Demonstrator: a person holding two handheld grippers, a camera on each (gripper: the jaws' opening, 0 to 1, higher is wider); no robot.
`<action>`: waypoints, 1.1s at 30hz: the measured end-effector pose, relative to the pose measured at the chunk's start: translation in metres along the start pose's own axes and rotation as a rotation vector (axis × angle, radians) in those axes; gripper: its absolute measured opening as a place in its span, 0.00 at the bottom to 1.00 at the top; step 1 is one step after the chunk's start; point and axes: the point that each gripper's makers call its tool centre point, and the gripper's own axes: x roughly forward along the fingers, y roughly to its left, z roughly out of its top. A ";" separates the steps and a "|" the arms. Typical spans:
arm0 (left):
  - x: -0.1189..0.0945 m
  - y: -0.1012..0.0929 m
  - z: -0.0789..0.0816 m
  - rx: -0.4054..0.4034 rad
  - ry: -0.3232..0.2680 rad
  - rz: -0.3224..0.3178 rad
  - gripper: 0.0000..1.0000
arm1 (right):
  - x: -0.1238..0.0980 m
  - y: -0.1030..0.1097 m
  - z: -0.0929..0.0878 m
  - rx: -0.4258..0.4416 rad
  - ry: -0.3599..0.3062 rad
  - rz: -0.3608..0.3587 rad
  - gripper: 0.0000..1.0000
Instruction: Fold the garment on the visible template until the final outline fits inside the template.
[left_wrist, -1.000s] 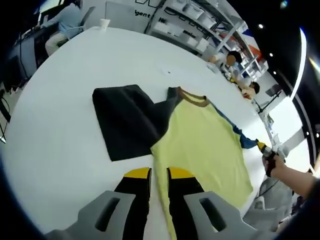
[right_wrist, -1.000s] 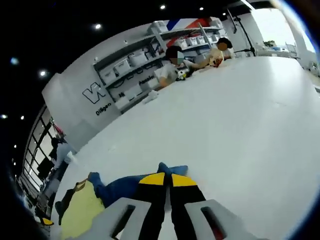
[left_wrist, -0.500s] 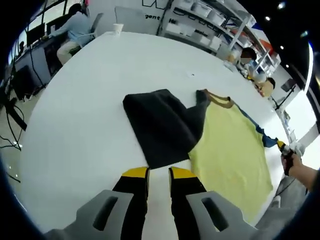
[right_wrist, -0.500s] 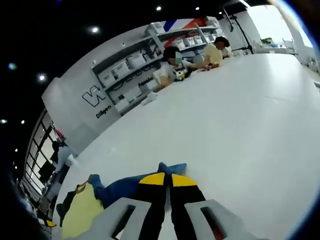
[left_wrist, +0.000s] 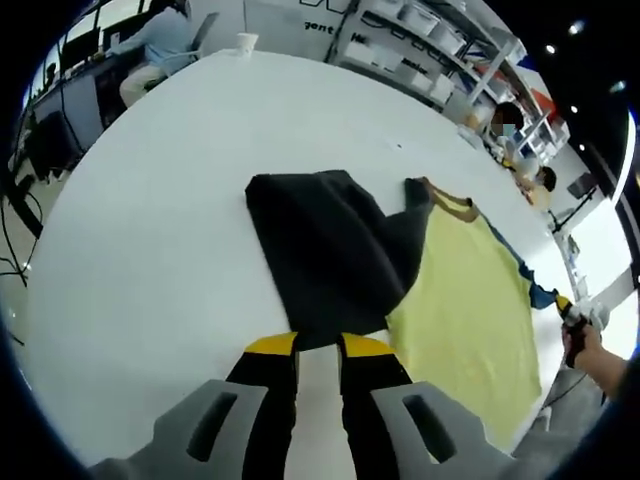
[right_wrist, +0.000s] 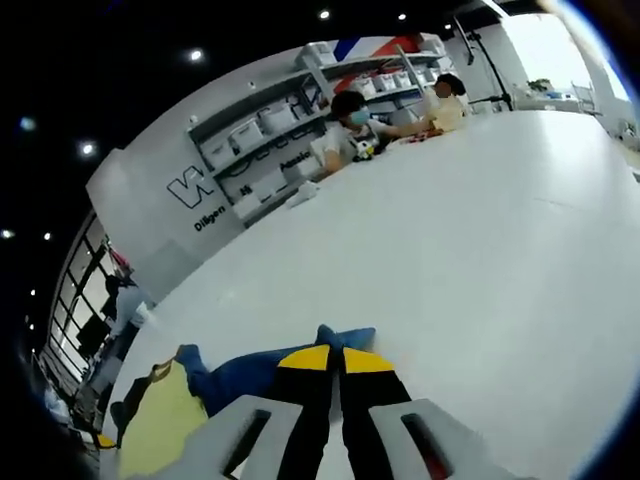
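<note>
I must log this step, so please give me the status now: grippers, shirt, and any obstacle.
Left gripper shut on dark sleeve. Right gripper shut on blue sleeve. Shirt flat on table, fold unfinished. No obstacle near.

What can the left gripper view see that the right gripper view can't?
The left gripper view alone shows the dark grey rectangular template and a white paper cup. The right gripper view alone shows the grey wall lettering. Both show the yellow shirt with blue sleeves, the white table and shelves.
</note>
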 end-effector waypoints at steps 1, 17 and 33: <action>0.000 0.000 0.000 0.001 0.001 0.003 0.12 | 0.000 0.000 0.000 -0.007 0.001 0.001 0.00; 0.001 0.015 0.001 0.001 -0.007 0.062 0.09 | 0.002 0.002 0.000 -0.025 0.003 0.006 0.00; -0.002 -0.002 0.000 0.150 -0.006 0.098 0.11 | 0.002 0.001 -0.001 -0.025 0.008 0.002 0.00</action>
